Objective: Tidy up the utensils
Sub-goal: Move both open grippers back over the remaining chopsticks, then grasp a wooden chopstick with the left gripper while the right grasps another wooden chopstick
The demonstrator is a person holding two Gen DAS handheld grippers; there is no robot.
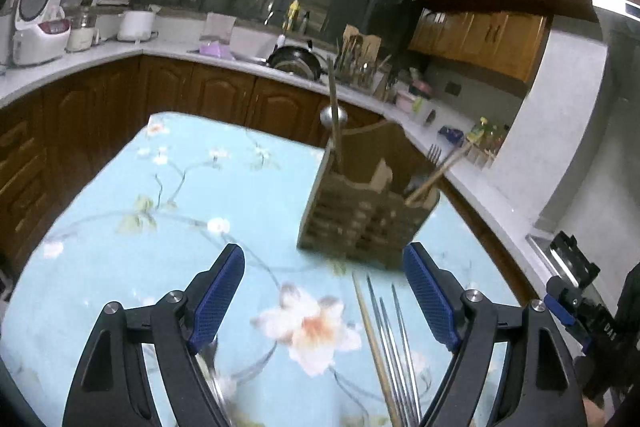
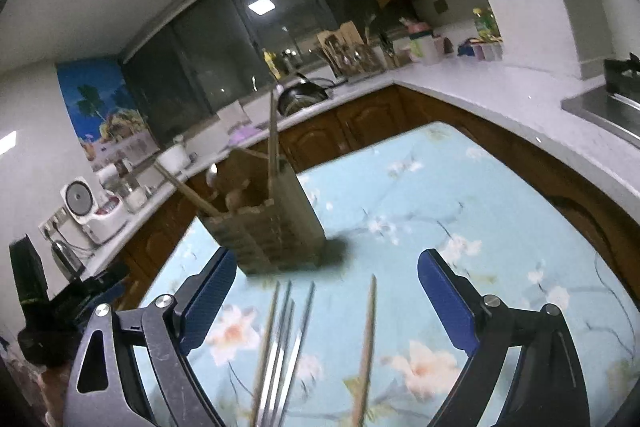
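A wooden utensil holder [image 1: 360,203] stands on the floral blue tablecloth [image 1: 180,195]. It holds a wooden chopstick [image 1: 334,115], a metal spoon [image 1: 333,115] and a wooden-handled fork [image 1: 436,163]. Several metal chopsticks [image 1: 394,343] and one wooden chopstick [image 1: 374,343] lie on the cloth in front of it. My left gripper [image 1: 324,267] is open and empty above them. In the right wrist view the holder [image 2: 272,227] stands ahead, with the metal chopsticks [image 2: 286,347] and wooden chopstick [image 2: 366,347] between the fingers of my open, empty right gripper [image 2: 324,271].
A white counter [image 1: 120,51] runs around the table, with a rice cooker [image 1: 38,19], a wok [image 1: 296,61] and a rack of utensils [image 1: 360,59]. Brown cabinets sit below and above. The right gripper's body [image 1: 580,299] shows at the right edge of the left wrist view.
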